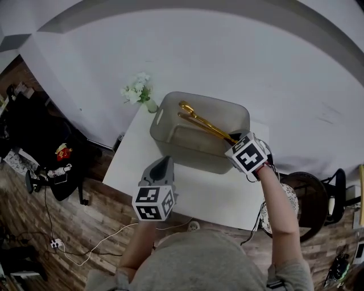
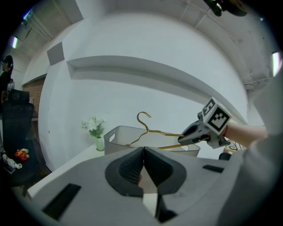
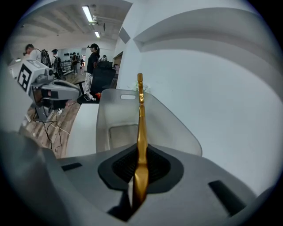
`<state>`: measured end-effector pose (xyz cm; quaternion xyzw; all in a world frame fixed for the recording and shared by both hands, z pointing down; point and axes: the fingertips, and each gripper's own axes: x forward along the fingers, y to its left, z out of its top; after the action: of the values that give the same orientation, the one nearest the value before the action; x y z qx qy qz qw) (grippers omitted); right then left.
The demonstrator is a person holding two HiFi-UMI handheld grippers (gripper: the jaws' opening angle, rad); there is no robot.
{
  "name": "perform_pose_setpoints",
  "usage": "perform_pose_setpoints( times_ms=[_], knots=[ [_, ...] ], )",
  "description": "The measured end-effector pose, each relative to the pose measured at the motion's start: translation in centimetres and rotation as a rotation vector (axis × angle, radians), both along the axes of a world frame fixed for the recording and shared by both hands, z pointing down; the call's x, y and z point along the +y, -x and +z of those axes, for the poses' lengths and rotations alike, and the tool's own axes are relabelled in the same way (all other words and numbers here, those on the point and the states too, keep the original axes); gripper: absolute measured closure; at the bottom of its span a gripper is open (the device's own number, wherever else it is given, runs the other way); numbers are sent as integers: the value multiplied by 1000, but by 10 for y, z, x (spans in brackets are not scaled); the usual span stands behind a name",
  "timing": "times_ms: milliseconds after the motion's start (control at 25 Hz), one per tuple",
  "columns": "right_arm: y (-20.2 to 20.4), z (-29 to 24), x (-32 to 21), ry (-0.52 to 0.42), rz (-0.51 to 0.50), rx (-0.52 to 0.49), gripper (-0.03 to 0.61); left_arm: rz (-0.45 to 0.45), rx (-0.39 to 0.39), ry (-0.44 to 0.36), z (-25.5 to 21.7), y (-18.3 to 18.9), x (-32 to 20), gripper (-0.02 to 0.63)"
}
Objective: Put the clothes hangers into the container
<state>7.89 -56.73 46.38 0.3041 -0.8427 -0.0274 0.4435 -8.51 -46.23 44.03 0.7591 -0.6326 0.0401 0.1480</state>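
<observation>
The clothes hanger is shiny gold, the container translucent grey, the desk white. Flowers beyond the left gripper are white with green. It and the right gripper are grey, their cubes black-and-white square-patterned.

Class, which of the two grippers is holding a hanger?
The right gripper: its jaws clamp the gold hanger; the left gripper is shut, empty.

Open lab-style recording workspace, shown by white table set against curved white backdrop, loose cables on wood floor, ceiling strip lights and standing people beyond
</observation>
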Motion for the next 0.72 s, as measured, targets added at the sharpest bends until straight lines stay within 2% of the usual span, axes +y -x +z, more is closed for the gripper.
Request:
perform_pose_setpoints(
  times_ms=[480,720],
  knots=[
    [15,40,-16,14,-100,239,538,-33,14,29,14,3,-1,607],
    [26,40,-16,7,-137,271,534,-31,18,30,15,1,-2,607]
  ],
)
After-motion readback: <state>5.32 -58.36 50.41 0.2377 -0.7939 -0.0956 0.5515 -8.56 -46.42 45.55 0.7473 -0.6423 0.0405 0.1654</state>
